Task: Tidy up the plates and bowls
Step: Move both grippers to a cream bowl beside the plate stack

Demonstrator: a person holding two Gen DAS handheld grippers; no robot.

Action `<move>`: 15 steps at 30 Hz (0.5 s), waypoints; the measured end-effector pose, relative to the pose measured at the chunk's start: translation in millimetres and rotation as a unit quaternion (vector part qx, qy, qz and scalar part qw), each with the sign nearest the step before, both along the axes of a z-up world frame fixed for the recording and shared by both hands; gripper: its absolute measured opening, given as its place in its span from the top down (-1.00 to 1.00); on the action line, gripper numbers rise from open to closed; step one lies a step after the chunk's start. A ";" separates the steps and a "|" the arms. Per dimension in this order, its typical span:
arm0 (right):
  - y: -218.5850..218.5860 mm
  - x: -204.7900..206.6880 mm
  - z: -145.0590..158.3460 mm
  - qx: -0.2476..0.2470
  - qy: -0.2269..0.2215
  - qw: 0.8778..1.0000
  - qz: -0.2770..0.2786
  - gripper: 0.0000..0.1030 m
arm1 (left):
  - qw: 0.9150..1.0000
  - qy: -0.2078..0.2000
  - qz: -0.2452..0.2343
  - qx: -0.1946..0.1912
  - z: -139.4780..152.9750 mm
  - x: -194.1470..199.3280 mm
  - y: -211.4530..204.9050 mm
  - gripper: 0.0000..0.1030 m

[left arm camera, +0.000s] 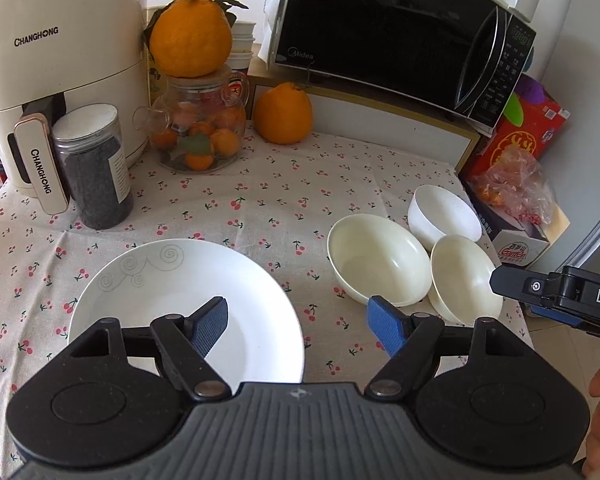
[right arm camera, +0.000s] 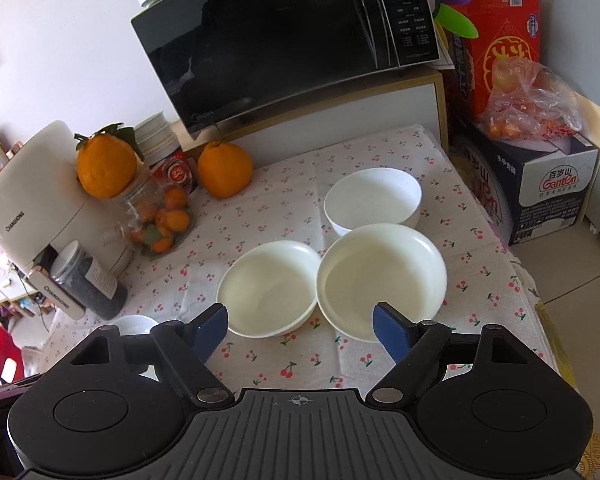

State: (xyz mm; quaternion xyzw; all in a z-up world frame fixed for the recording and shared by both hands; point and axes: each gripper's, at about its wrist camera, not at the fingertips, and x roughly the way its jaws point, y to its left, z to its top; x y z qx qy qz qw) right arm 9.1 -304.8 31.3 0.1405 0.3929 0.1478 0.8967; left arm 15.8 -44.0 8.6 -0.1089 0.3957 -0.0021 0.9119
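A white plate [left arm camera: 171, 300] with grey swirls lies on the cherry-print cloth, front left. Three bowls stand close together at the right: a cream bowl [left arm camera: 376, 260], a second cream bowl [left arm camera: 464, 278] and a white bowl [left arm camera: 440, 214] behind them. They also show in the right wrist view: left cream bowl [right arm camera: 269, 286], right cream bowl [right arm camera: 380, 276], white bowl [right arm camera: 374, 200]. My left gripper [left arm camera: 297, 324] is open and empty above the plate's right rim. My right gripper [right arm camera: 300, 330] is open and empty just in front of the two cream bowls; it shows at the right edge of the left wrist view [left arm camera: 556, 296].
An air fryer [left arm camera: 55, 64], a dark jar [left arm camera: 93, 168], a glass teapot of fruit [left arm camera: 197, 128] with an orange [left arm camera: 191, 36] on top and a second orange [left arm camera: 282, 114] stand at the back left. A microwave [left arm camera: 396, 28] on a shelf is behind. Cartons [right arm camera: 540, 184] stand right of the table.
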 end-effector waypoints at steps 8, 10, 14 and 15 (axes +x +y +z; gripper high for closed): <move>-40.9 25.9 8.5 0.014 -0.004 0.999 -0.048 -0.60 | 1.000 -0.008 -0.024 0.016 3.4 34.5 -29.5 -0.47; -52.4 35.8 9.1 0.018 -0.003 0.998 -0.064 -0.60 | 0.999 -0.009 -0.029 0.015 3.9 43.7 -37.5 -0.47; -73.2 54.9 3.0 0.026 0.010 0.995 -0.097 -0.61 | 0.999 -0.011 -0.038 0.017 2.6 63.5 -53.2 -0.48; -77.1 59.2 0.9 0.028 0.015 0.995 -0.100 -0.61 | 0.999 -0.012 -0.041 0.016 2.2 68.1 -57.0 -0.48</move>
